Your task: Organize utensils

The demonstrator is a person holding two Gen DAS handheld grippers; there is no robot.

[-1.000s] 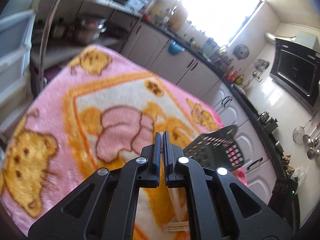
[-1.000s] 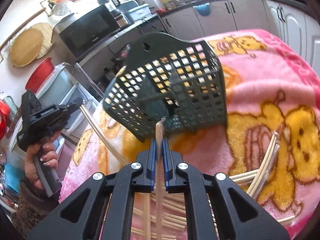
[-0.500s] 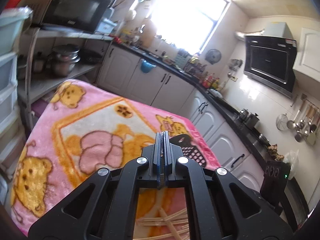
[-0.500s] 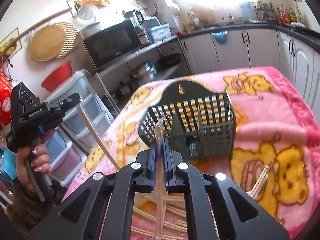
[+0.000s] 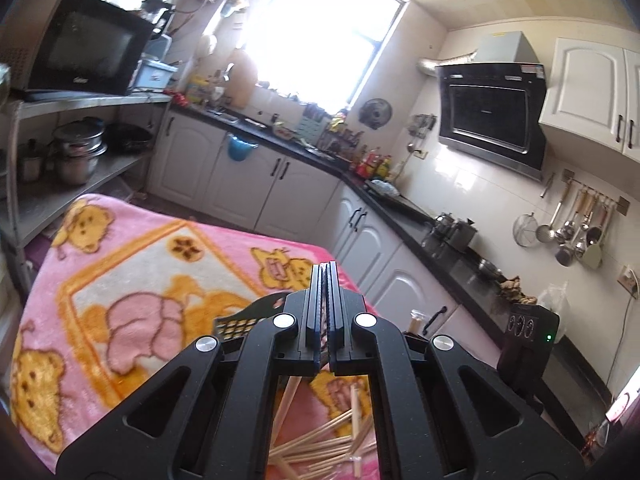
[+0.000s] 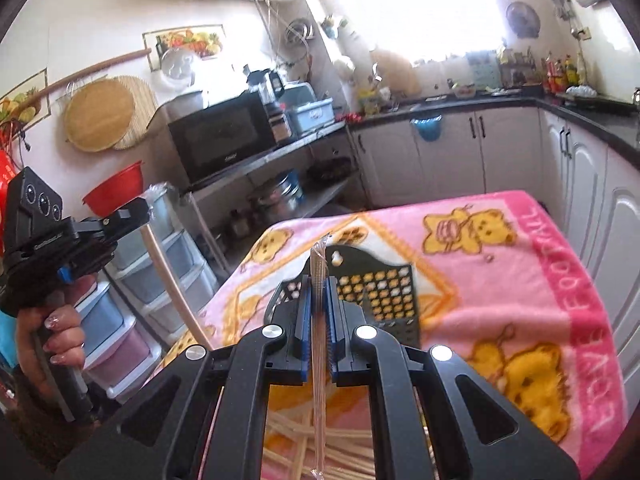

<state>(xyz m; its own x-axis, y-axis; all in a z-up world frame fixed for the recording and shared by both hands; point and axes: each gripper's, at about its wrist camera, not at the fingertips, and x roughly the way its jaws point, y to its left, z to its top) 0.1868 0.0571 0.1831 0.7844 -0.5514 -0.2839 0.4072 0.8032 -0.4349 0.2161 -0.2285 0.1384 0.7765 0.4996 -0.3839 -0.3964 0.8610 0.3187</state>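
Two hand-held grippers up over the pink blanket [image 6: 520,280]. Right hand-held gripper [image 6: 319,292] clamped on a wrapped chopstick pair [image 6: 319,344], long axis along the fingers, tip forward. Left hand-held gripper [image 5: 325,304] likewise shut on a chopstick [image 5: 286,400], slanting down and away beneath the jaws. Black basket [image 6: 384,292] lying on the blanket just beyond and below the right fingertips, nearer the right hand than the left. Loose chopsticks [image 5: 320,444] piled at the near edge. Likely next: tip down into the basket.
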